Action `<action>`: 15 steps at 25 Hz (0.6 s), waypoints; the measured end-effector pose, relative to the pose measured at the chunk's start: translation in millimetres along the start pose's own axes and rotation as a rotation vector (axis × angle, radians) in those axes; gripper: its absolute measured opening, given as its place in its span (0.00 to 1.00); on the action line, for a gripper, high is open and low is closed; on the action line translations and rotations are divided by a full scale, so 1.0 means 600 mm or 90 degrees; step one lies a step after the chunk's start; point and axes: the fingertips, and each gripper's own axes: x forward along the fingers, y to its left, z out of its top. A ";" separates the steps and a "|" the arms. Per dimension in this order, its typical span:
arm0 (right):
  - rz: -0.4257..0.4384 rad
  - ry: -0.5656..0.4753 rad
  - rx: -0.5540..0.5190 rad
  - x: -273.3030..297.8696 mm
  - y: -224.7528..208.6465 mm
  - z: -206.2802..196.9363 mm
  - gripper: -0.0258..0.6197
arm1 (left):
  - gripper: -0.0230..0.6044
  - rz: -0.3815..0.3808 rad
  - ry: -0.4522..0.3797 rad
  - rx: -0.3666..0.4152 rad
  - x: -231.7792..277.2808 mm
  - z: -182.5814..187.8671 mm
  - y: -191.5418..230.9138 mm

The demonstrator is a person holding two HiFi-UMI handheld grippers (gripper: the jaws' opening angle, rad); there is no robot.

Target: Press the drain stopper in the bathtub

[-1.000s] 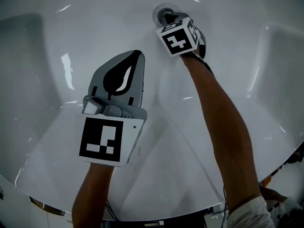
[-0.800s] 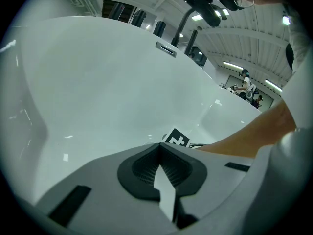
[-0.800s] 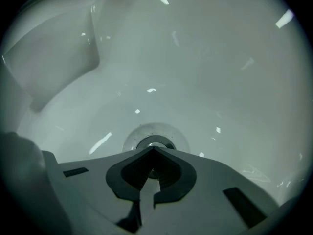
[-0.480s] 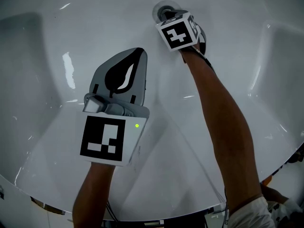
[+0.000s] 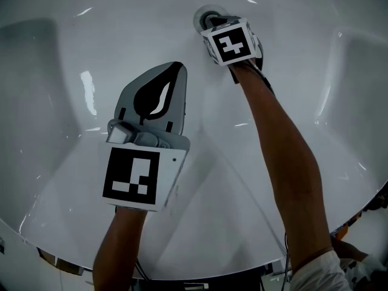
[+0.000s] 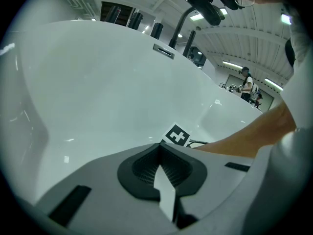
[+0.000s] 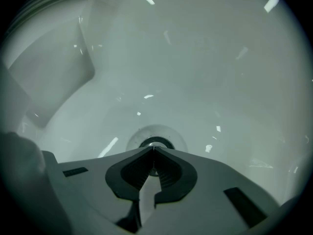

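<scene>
The round metal drain stopper point(image 5: 205, 16) sits in the floor of the white bathtub point(image 5: 73, 53) at the top of the head view. My right gripper point(image 5: 213, 23) is shut and empty, its tips right at the stopper point(image 7: 154, 143), which shows just past them in the right gripper view. I cannot tell whether the tips touch it. My left gripper point(image 5: 163, 77) hovers over the tub floor in mid-frame, its jaws closed together with nothing between them.
The tub's sloped walls point(image 5: 354, 71) rise on both sides. An overflow plate point(image 6: 163, 51) and a dark faucet point(image 6: 183, 23) sit on the far rim. A person point(image 6: 247, 84) stands in the background.
The right gripper has rolled slightly about its own axis, its marker cube turning; both hands stay in place.
</scene>
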 end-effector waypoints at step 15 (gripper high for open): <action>0.033 -0.001 -0.019 -0.004 0.023 -0.017 0.32 | 0.05 -0.001 -0.008 0.003 -0.002 0.010 -0.003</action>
